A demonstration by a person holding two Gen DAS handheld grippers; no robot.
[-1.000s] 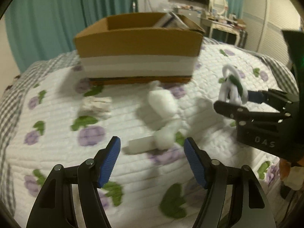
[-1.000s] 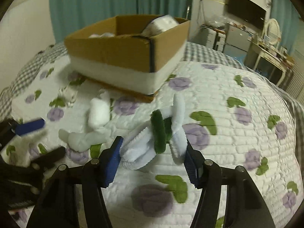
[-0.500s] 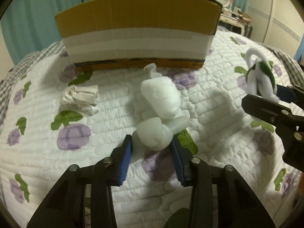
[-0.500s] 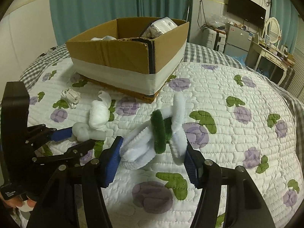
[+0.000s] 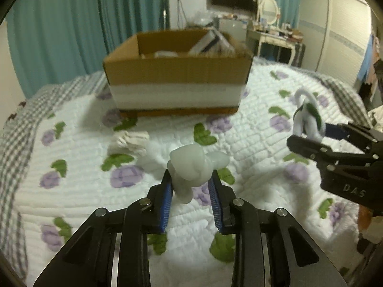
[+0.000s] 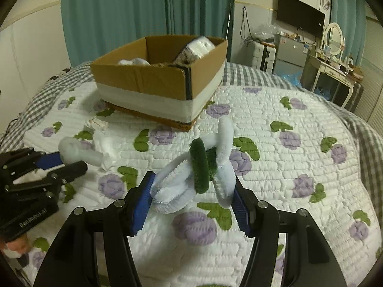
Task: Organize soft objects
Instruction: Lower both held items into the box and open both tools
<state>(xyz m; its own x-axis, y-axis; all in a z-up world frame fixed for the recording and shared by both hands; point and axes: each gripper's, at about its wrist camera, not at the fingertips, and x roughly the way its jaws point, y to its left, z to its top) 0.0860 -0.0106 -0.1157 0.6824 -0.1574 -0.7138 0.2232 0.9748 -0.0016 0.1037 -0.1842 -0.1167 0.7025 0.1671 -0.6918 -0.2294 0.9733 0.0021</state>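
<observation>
My left gripper [image 5: 190, 186] is shut on a white knotted soft bundle [image 5: 191, 165] and holds it above the quilt; it also shows at the left of the right wrist view [image 6: 79, 151]. My right gripper [image 6: 192, 191] is shut on a white and green fuzzy loop toy [image 6: 201, 167], seen too at the right of the left wrist view [image 5: 307, 117]. An open cardboard box [image 5: 178, 71] with a white band stands ahead on the bed [image 6: 165, 76], with soft items inside. A crumpled white cloth [image 5: 129, 141] lies on the quilt left of the bundle.
The bed has a white quilt [image 5: 251, 129] with purple flowers and a grey checked edge. Teal curtains [image 5: 83, 24] hang behind the box. A dresser with a mirror [image 6: 332, 55] and a TV stand at the back right.
My left gripper has closed on the white bundle and lifted it off the quilt, pulling back from the box. My right gripper keeps holding the loop toy, slightly raised.
</observation>
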